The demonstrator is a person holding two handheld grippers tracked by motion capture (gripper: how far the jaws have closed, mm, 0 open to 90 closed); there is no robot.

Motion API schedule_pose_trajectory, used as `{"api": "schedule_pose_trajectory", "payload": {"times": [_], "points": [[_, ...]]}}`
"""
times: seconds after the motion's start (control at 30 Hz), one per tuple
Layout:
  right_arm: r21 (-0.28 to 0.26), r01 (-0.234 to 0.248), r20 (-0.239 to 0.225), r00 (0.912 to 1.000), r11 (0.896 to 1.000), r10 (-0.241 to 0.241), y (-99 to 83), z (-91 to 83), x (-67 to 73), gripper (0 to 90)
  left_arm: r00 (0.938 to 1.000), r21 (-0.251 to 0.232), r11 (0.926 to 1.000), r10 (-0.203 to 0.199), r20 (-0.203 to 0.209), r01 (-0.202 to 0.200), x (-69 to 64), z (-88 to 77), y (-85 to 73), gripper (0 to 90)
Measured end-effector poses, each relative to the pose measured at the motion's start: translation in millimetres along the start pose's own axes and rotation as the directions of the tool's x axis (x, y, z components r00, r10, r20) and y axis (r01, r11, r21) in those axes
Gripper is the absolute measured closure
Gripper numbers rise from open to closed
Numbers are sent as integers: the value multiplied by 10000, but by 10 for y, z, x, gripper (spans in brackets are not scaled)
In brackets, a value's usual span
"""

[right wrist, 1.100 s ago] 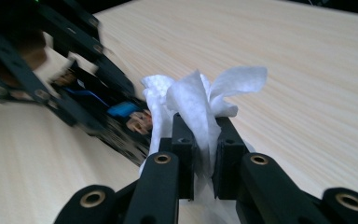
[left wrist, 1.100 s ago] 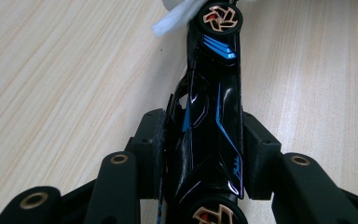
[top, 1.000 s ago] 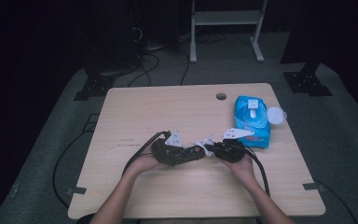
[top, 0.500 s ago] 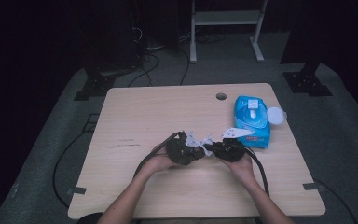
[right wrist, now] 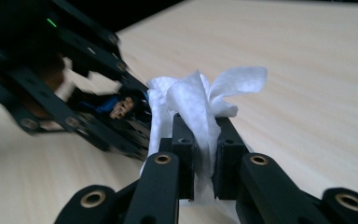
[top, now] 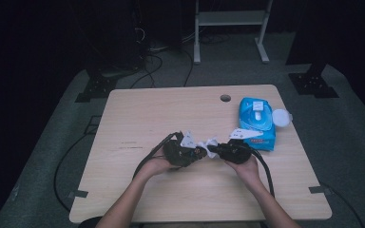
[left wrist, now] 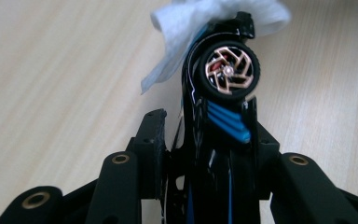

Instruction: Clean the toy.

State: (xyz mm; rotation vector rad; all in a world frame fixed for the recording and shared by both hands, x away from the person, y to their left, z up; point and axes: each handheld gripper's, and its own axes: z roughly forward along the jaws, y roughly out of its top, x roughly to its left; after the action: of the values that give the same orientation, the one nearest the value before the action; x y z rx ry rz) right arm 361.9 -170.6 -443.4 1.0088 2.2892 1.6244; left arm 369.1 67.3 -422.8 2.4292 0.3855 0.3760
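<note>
A black toy car (left wrist: 214, 116) with blue stripes and a copper-spoked wheel sits gripped between the jaws of my left gripper (left wrist: 205, 154), which have just been closing on it. My right gripper (right wrist: 200, 144) is shut on a crumpled white wipe (right wrist: 196, 102). The wipe (left wrist: 186, 23) lies against the far end of the car. In the high view the two grippers meet tip to tip at the table's front middle, left gripper (top: 200, 152) and right gripper (top: 215, 148), with the wipe (top: 210, 142) between them.
A blue pack of wet wipes (top: 256, 121) with its round lid (top: 281, 117) flipped open lies just right of my right hand. The light wooden table (top: 171, 114) has a cable hole (top: 225, 98) near its far edge. Black cables trail off the front.
My left gripper has shifted slightly right, toward the right gripper, and turned a little with the car. The right gripper and the wipe have stayed put.
</note>
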Motion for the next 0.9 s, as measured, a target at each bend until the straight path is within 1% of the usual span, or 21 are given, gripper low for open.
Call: {"api": "schedule_pose_trajectory", "payload": {"times": [0.03,0.07,0.1,0.13,0.17,0.2,0.23,0.27,0.3,0.33,0.37,0.4,0.47,0.57,0.6,0.7,0.77,0.8,0.83,0.87,0.9], "points": [[-325,42,-169,9998,9995,-48,53,-38,34,810,9999,-80,9999,104,-48,-105,-1,-16,10,575],[-575,305,-337,9989,9979,-325,130,-83,104,810,9997,-408,9989,218,-145,-224,-14,-54,38,580],[-575,305,-337,9989,9979,-325,130,-83,104,810,9997,-408,9989,218,-145,-224,-14,-54,38,582],[-815,571,-487,9969,9950,-612,200,-121,172,810,9991,-638,9973,355,-218,-368,-25,-101,67,584],[-815,571,-487,9969,9950,-612,200,-121,172,810,9991,-638,9973,355,-218,-368,-25,-101,67,586],[-1009,711,-465,9960,9924,-760,235,-156,202,810,9990,-960,9945,396,-196,-413,-37,-154,77,591],[-1009,711,-465,9960,9924,-760,235,-156,202,810,9990,-960,9945,396,-196,-413,-37,-154,77,628],[-850,764,-295,9964,9934,-792,235,-175,176,810,9992,-1168,9925,354,-186,-374,-40,-198,88,630],[-850,764,-295,9964,9934,-792,235,-175,176,810,9992,-1168,9925,354,-186,-374,-40,-198,88,630],[-799,588,-197,9980,9951,-605,198,-177,115,810,9992,-1183,9923,353,-198,-374,-40,-207,88,631],[-799,588,-197,9980,9951,-605,198,-177,115,810,9992,-1208,9919,358,-192,-379,-40,-205,82,631],[-609,462,-162,9988,9971,-473,169,-161,80,811,9993,-1265,9913,339,-162,-357,-38,-200,76,631],[-662,500,-202,9985,9965,-515,177,-155,93,811,9990,-1275,9909,417,-144,-431,-46,-195,80,632],[-898,559,-332,9977,9944,-591,216,-165,146,811,9986,-1259,9906,514,-158,-530,-63,-182,86,632],[-990,668,-442,9965,9928,-714,239,-168,180,811,9983,-1238,9906,562,-144,-576,-72,-177,93,632],[-918,1065,-588,9919,9901,-1121,294,-161,279,811,9982,-1343,9892,592,-55,-594,-92,-180,108,633],[-918,1154,-538,9912,9891,-1207,294,-157,281,811,9982,-1358,9889,607,-16,-604,-92,-192,108,633],[-918,1003,-396,9938,9907,-1043,269,-170,234,811,9984,-1384,9887,572,-13,-568,-87,-201,98,634],[-918,1003,-396,9938,9907,-1043,269,-170,234,811,9984,-1384,9887,572,-13,-568,-87,-201,98,634],[-859,850,-168,9961,9927,-867,230,-183,169,811,9987,-1449,9882,500,9,-494,-82,-207,94,635],[-859,850,-168,9961,9927,-867,230,-183,169,811,9990,-1526,9873,449,52,-436,-74,-219,92,635]]}}
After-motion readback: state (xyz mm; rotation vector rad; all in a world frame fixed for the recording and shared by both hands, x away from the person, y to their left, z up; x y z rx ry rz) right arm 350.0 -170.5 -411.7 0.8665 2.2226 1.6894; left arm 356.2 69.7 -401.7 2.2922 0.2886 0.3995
